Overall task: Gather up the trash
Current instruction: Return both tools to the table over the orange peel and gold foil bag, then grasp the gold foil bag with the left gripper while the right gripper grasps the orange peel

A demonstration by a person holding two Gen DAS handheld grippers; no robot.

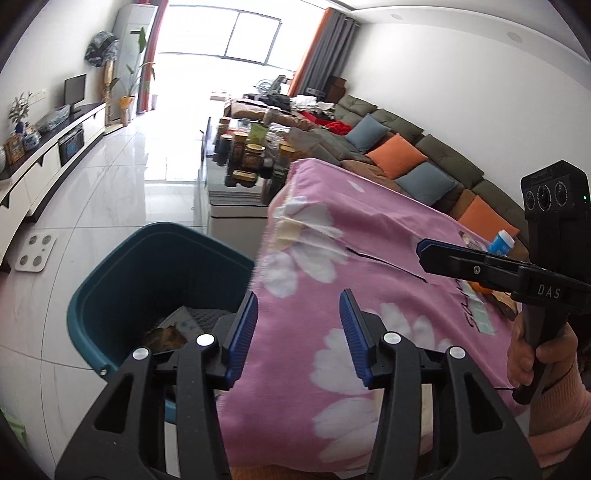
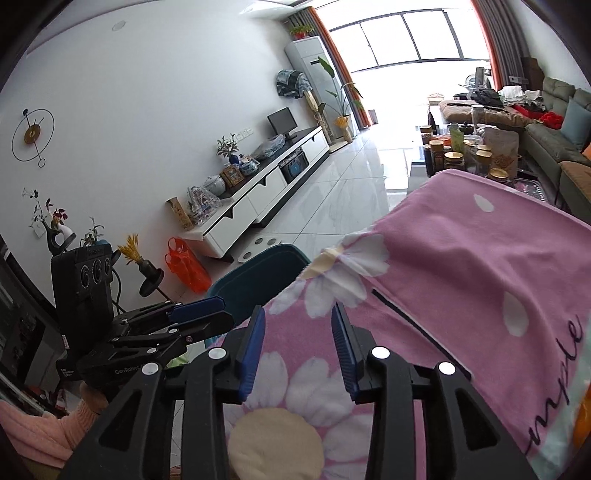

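A pink cloth with white daisies [image 1: 369, 236] covers the tabletop and hangs over its near edge. On it, toward the right in the left wrist view, lie a blue-and-white container [image 1: 501, 242] and something orange [image 1: 480, 287], both partly hidden behind the right hand-held gripper [image 1: 424, 253].

The left hand-held gripper [image 1: 299, 332] hangs over the cloth's edge with its blue pads apart and nothing between them. The right hand-held gripper, seen in its own view [image 2: 298, 347], is likewise released, its pads spread above the daisy print and gripping nothing. A hand [image 1: 535, 354] in a pink sleeve grasps its handle.

A teal bin [image 1: 110, 288] stands on the floor just beside the tabletop's corner. Inside it lie trash pieces [image 1: 173, 328]: a brownish wrapper and pale packaging.

The floor [image 1: 122, 184] is glossy white tile, bright with glare from a large window [image 1: 236, 33] at the far end. A white media cabinet [image 2: 258, 195] runs along one wall, carrying a small monitor [image 2: 281, 122], vases and plants. An orange plastic bag [image 2: 186, 266] sits on the floor by its near end. Opposite stands a long olive sofa [image 1: 424, 147] with orange and blue cushions, and a low table crowded with jars [image 1: 251, 151].
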